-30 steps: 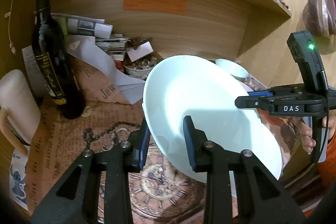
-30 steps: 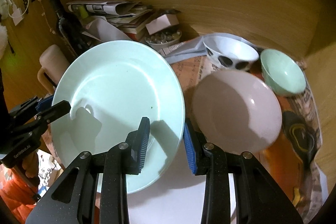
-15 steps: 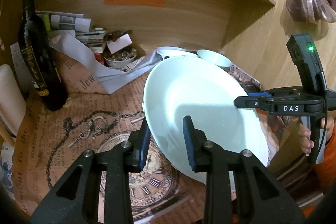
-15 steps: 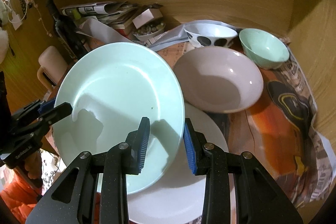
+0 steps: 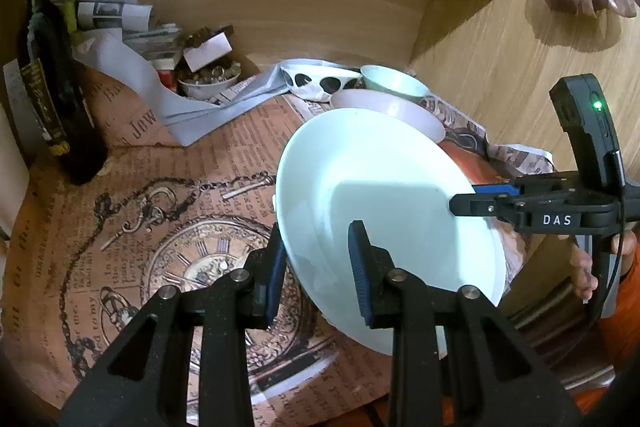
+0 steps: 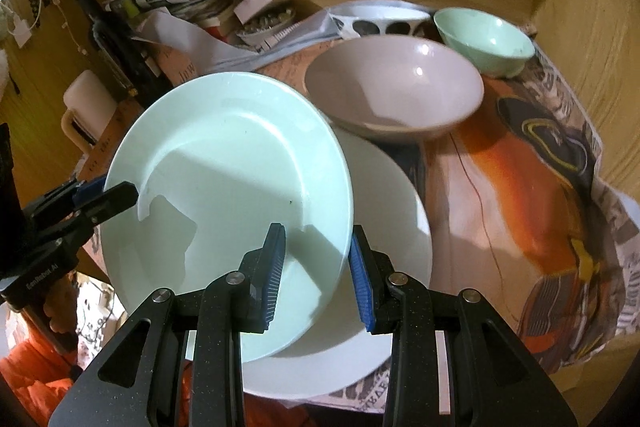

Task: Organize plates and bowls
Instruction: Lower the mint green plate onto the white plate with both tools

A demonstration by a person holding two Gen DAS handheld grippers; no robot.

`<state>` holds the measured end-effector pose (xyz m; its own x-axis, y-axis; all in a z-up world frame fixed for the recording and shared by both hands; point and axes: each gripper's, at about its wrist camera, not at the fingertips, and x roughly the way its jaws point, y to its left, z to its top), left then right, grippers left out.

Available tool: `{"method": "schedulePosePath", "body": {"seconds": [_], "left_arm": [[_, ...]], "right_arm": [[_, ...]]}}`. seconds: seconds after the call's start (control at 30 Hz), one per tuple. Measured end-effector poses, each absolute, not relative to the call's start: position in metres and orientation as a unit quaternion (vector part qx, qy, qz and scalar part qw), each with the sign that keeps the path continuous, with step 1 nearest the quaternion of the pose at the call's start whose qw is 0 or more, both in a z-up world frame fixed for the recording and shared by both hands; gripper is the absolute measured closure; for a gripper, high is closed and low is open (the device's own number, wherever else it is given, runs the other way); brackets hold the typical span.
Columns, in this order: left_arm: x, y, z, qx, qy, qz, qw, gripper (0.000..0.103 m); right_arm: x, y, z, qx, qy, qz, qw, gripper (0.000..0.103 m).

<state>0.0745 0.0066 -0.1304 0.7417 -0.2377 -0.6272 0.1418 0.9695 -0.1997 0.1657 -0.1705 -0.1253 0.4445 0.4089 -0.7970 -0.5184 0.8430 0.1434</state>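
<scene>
Two grippers are closed on one pale green plate (image 6: 224, 163): the left gripper (image 5: 316, 267) at its 9 o'clock rim, the right gripper (image 6: 316, 267) at 5 o'clock. It is held tilted over a white plate (image 6: 384, 227); a pink bowl (image 6: 394, 87) sits at 1 o'clock.

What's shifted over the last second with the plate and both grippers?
The pale green round plate, tilted, has been carried right and now overlaps the larger white plate lying on the table; the pinkish-grey bowl now shows behind them. Both the left gripper and the right gripper still straddle opposite rim edges. The bowls at the back did not move.
</scene>
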Motion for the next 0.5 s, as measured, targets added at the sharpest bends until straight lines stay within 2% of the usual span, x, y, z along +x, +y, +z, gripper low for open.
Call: {"method": "schedulePosePath", "body": {"seconds": [0.5], "left_arm": [[0.085,-0.006,-0.156,-0.071,0.378,-0.117,0.916,0.073]], "right_arm": [[0.162,-0.188,-0.143,-0.046,0.471,0.257,0.843,0.074]]}}
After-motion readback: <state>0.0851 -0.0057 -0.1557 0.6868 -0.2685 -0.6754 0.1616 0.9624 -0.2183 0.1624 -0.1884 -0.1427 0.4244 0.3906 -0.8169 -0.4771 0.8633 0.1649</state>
